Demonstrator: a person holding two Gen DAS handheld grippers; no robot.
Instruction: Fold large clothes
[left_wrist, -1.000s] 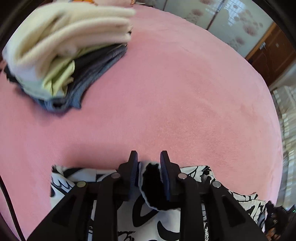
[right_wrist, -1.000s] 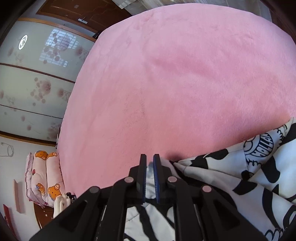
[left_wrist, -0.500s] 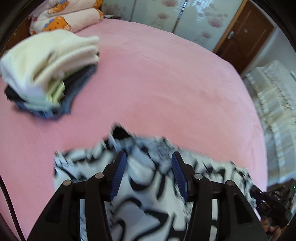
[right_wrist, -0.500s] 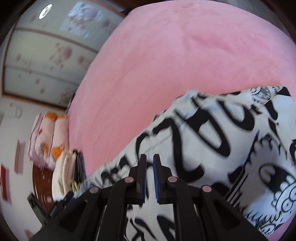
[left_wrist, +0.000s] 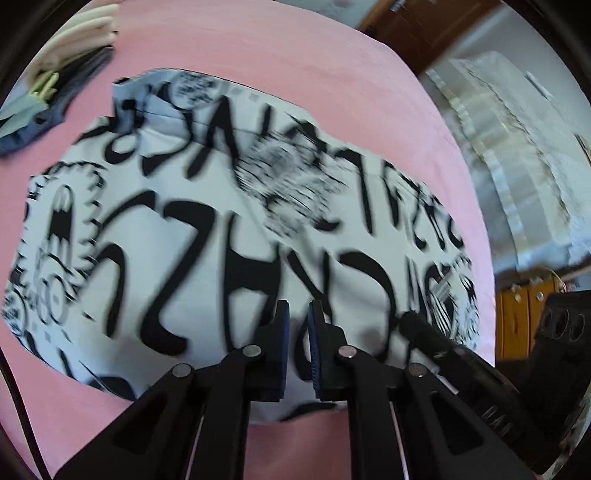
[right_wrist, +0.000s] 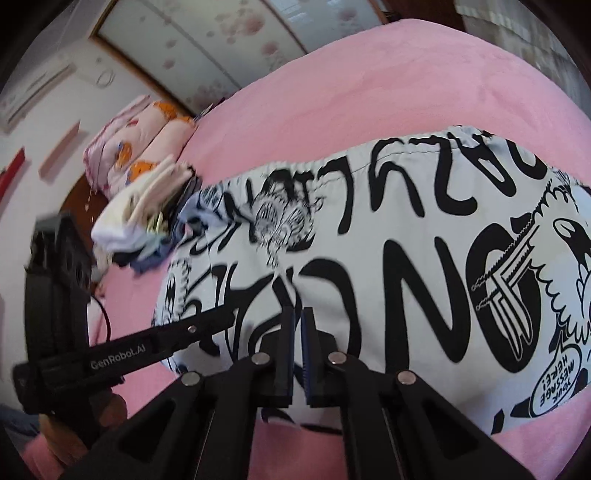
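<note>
A white garment with black graffiti print (left_wrist: 229, 206) lies folded and flat on the pink bed (left_wrist: 295, 62); it also shows in the right wrist view (right_wrist: 388, 251). My left gripper (left_wrist: 298, 314) hovers over the garment's near edge, its jaws a small gap apart and empty. My right gripper (right_wrist: 297, 317) hovers over the near edge too, jaws nearly together with nothing between them. The left gripper's body shows in the right wrist view (right_wrist: 122, 350), and the right gripper's body in the left wrist view (left_wrist: 461, 362).
A stack of folded clothes (left_wrist: 55, 77) sits on the bed at the far left, also in the right wrist view (right_wrist: 147, 206). Pink pillows (right_wrist: 136, 136) lie by the headboard. A wardrobe (right_wrist: 221, 44) and a wooden door (left_wrist: 413, 26) stand beyond the bed.
Both grippers have let go of the garment and pulled back and up. The garment now lies folded flat on the bed. The left jaws opened wide, then narrowed.
</note>
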